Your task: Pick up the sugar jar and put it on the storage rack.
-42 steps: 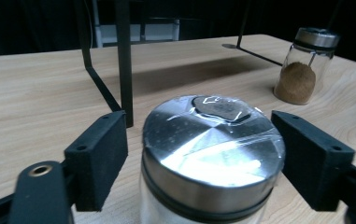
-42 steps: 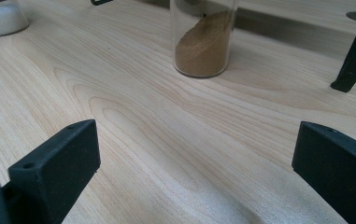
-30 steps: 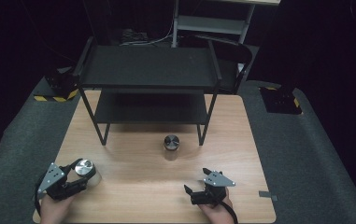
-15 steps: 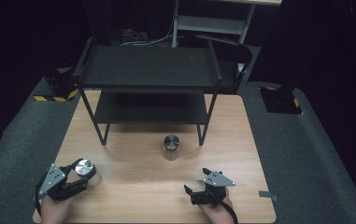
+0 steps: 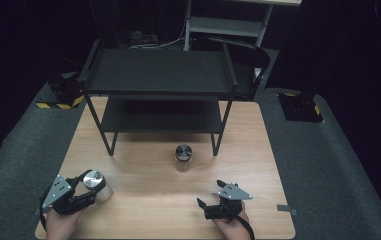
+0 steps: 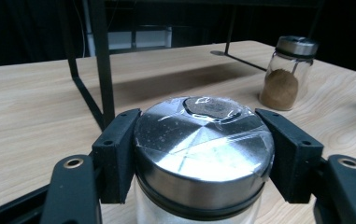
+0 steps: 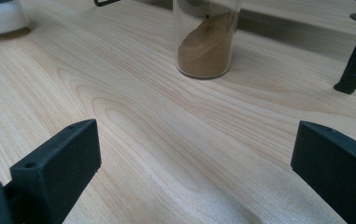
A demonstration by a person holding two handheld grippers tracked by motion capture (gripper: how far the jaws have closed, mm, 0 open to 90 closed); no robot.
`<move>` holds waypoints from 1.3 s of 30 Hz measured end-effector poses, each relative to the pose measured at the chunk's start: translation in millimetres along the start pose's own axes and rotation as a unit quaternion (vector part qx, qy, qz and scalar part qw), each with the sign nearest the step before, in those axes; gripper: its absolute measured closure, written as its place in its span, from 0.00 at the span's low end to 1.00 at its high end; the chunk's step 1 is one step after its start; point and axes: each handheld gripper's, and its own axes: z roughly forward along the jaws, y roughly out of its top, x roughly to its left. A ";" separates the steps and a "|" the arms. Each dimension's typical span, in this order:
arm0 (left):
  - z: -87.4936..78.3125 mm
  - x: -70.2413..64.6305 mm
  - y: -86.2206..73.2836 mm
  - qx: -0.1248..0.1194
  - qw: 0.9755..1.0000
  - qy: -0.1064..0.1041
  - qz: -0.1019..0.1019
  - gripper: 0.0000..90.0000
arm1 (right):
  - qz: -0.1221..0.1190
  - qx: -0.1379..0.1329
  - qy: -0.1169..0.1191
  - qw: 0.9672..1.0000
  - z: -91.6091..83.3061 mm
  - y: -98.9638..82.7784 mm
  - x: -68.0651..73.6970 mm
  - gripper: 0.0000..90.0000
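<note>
A glass jar with a silver lid and white contents stands near the table's front left corner. My left gripper is shut on it, and in the left gripper view both black pads press the sides of the lid. A second jar of brown powder stands upright mid-table, also seen to the right past my left gripper and ahead of my right gripper. My right gripper rests low at the front right, open, with bare wood between its jaws.
A black two-tier metal rack stands on the far half of the wooden table; its legs come down close behind the brown jar. Grey carpet surrounds the table. The white jar's base appears far left in the right gripper view.
</note>
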 end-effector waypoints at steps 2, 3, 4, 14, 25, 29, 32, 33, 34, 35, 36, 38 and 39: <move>-0.6 -3.0 2.7 -0.001 1.000 0.000 0.002 0.38 | 0.000 0.001 0.000 1.000 0.0 0.2 0.0 0.01; -0.8 -4.1 3.9 -0.003 1.000 0.000 0.002 0.38 | 0.000 0.001 0.001 1.000 0.1 0.3 -0.1 0.01; -1.1 -5.1 5.4 -0.004 1.000 -0.001 0.002 0.38 | 0.000 0.001 0.001 1.000 0.2 0.4 -0.3 0.01; -6.0 -9.3 22.8 -0.025 1.000 -0.012 -0.008 0.38 | 0.009 0.008 -0.011 1.000 -0.4 1.9 1.3 0.01; -13.3 -12.9 51.9 -0.052 0.998 -0.024 0.002 0.38 | 0.024 0.007 -0.019 1.000 -5.3 -0.7 -3.3 0.01; -13.9 -12.7 62.0 -0.054 0.998 -0.027 0.011 0.38 | 0.029 0.003 -0.018 0.999 -5.9 -2.1 -4.7 0.01; -13.6 -12.6 70.8 -0.056 0.998 -0.029 0.019 0.38 | 0.030 0.003 -0.018 0.999 -5.9 -2.0 -5.1 0.01; -13.4 -13.1 74.0 -0.056 0.998 -0.028 0.023 0.38 | 0.029 0.003 -0.018 0.999 -5.8 -2.0 -5.1 0.01; -13.1 -13.7 76.3 -0.056 0.998 -0.028 0.025 0.38 | 0.028 0.003 -0.017 0.999 -5.8 -2.0 -5.1 0.01; -12.8 -14.2 78.4 -0.058 0.998 -0.028 0.027 0.38 | 0.028 0.003 -0.017 0.999 -5.9 -2.1 -5.0 0.01; -12.5 -14.6 80.8 -0.058 0.998 -0.028 0.028 0.38 | 0.028 0.003 -0.017 0.999 -5.9 -1.9 -4.9 0.01; -11.2 -15.4 85.0 -0.060 0.997 -0.029 0.029 0.38 | 0.027 0.004 -0.016 0.999 -5.8 -1.8 -5.0 0.01; -10.5 -15.6 86.8 -0.060 0.997 -0.030 0.030 0.38 | 0.027 0.004 -0.016 0.999 -5.7 -1.8 -5.1 0.01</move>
